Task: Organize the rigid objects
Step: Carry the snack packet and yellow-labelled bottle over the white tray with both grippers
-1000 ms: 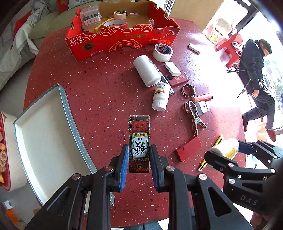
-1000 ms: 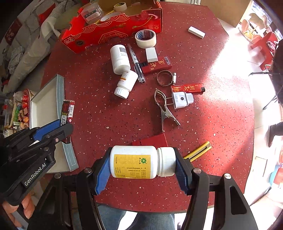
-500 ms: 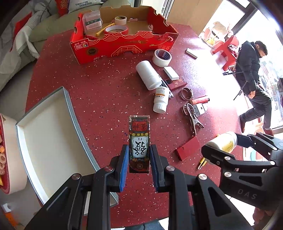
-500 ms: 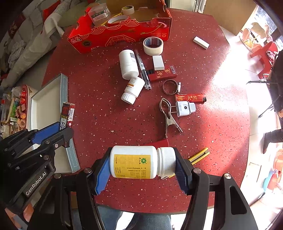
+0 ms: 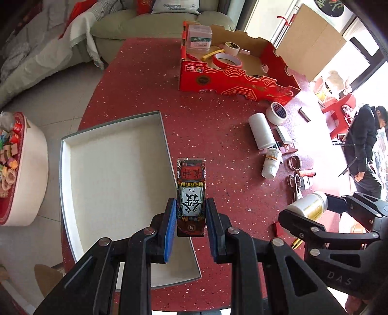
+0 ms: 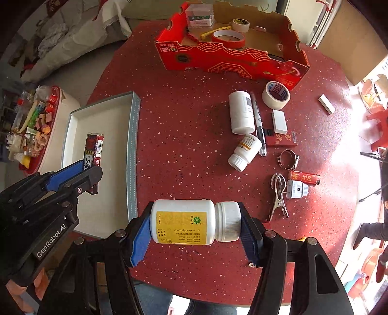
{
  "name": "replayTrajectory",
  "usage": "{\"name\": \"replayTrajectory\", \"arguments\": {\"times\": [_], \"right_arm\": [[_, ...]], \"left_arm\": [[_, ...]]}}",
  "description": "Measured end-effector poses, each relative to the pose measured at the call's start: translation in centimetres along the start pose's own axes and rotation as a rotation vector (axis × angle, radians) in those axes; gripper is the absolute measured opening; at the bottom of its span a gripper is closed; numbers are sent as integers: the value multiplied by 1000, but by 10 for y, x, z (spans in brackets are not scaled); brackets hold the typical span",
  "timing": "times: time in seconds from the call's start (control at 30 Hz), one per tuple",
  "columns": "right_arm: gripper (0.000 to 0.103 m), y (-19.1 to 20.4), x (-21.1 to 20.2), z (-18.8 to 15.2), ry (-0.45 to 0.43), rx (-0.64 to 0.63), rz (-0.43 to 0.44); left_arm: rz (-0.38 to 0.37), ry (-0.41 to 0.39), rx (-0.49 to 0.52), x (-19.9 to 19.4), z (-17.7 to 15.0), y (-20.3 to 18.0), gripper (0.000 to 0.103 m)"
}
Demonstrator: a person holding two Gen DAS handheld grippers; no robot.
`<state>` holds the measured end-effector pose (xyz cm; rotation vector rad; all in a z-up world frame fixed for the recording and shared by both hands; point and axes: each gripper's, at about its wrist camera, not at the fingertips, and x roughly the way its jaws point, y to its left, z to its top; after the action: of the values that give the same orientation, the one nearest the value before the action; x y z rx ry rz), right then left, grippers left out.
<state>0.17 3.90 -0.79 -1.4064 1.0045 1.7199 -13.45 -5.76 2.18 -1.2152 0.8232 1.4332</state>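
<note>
You are working over a round red speckled table (image 5: 145, 101), with a pale sofa (image 5: 157, 21) behind it and a bystander (image 5: 363, 145) in dark clothes by the bright window. In the left wrist view your left gripper (image 5: 191, 223) pinches a small patterned pack (image 5: 191, 196) upright between its blue pads, held above the right edge of the white tray (image 5: 109, 169). Farther back stands the red cardboard box (image 5: 230, 80) with tape rolls inside, and your right gripper (image 5: 308, 208) shows at the right edge carrying its bottle. In the right wrist view your right gripper (image 6: 195, 225) is clamped endwise on a white pill bottle (image 6: 194, 224) with a yellow label, lying crosswise with its cap to the right, above the table just right of the tray (image 6: 132, 145). Loose on the table beyond lie two more white bottles (image 6: 240, 111), a marker (image 6: 258, 121), a tape roll (image 6: 276, 94), a metal clip (image 6: 278, 193) and a hose clamp (image 6: 287, 158).
</note>
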Motion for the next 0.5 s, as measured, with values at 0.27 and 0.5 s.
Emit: {"name": "replayTrajectory", "arguments": {"times": [0.27,0.5], "right_arm": [[65,85,12,41,-4,-196,75],[65,128,28,66,3,-302,73]], "left_arm": [[120,-12,-189,-3,-8,84,25],[171,-17,-281,5,-13,125,25]]}}
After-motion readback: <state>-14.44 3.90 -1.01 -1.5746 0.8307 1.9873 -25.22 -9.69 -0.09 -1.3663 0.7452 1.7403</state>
